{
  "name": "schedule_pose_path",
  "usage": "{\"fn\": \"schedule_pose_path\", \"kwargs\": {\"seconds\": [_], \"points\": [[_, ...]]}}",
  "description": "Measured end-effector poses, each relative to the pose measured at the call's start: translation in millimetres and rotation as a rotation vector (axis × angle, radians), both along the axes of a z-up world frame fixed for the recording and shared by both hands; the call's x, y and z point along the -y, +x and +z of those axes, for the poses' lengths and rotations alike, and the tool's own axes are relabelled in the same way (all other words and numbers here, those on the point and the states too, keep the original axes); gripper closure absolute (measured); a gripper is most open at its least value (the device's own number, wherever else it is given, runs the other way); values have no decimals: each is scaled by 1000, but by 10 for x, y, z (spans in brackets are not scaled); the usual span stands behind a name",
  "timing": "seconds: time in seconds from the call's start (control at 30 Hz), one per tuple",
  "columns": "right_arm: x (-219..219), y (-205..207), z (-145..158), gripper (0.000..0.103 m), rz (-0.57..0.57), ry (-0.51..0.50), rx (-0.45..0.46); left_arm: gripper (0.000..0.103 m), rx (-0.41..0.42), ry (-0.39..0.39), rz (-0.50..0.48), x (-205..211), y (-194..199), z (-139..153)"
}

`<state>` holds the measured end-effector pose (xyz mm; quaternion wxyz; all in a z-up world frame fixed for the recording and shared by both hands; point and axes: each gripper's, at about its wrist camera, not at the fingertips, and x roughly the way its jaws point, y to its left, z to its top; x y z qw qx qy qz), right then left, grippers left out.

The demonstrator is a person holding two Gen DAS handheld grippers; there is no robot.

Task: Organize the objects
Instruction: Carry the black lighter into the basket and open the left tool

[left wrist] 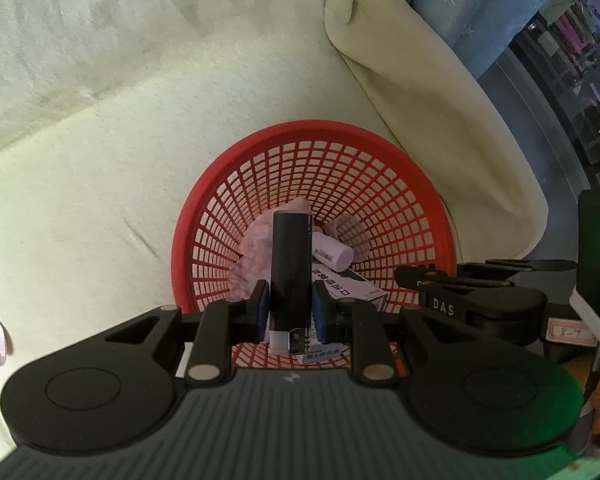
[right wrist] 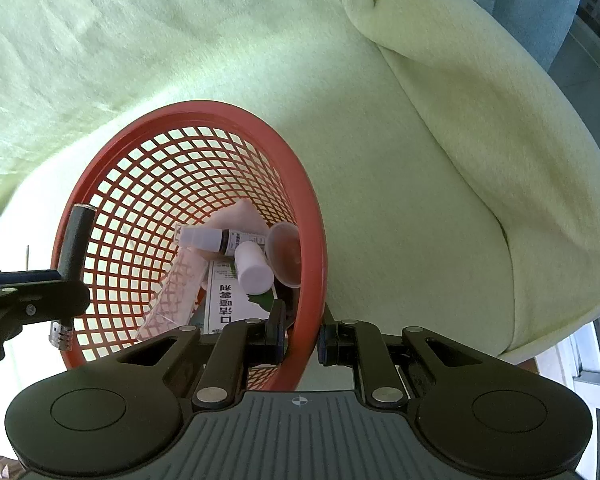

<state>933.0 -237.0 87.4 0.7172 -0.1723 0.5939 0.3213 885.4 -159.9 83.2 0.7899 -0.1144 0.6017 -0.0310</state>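
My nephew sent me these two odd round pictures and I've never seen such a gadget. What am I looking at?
Each picture comes from a camera on a hand-held pincer tool, looking along its two fingers. In the left tool's view, the left gripper clamps a black tube above a red basket on a pale green blanket. In the other view, the right gripper pinches the basket's rim. Inside lie a white bottle, a dropper bottle and a box.
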Motion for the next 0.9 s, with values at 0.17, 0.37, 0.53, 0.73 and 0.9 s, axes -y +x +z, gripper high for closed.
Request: {"fn": "schedule_pose_path", "kwargs": {"seconds": [0.17, 0.37, 0.53, 0.73, 0.9], "points": [[-3, -1, -1, 92, 2, 0, 0, 85, -11, 1, -3, 9, 10, -53], [-11, 0, -7, 92, -1, 0, 0, 85, -28, 4, -8, 38, 21, -145], [-14, 1, -10, 92, -2, 0, 0, 85, -38, 4, -10, 54, 39, -186], [-20, 0, -12, 92, -3, -1, 0, 85, -45, 2, -18, 80, 56, -211], [-27, -10, -9, 92, -5, -1, 0, 85, -48, 10, -21, 96, 59, -235]]}}
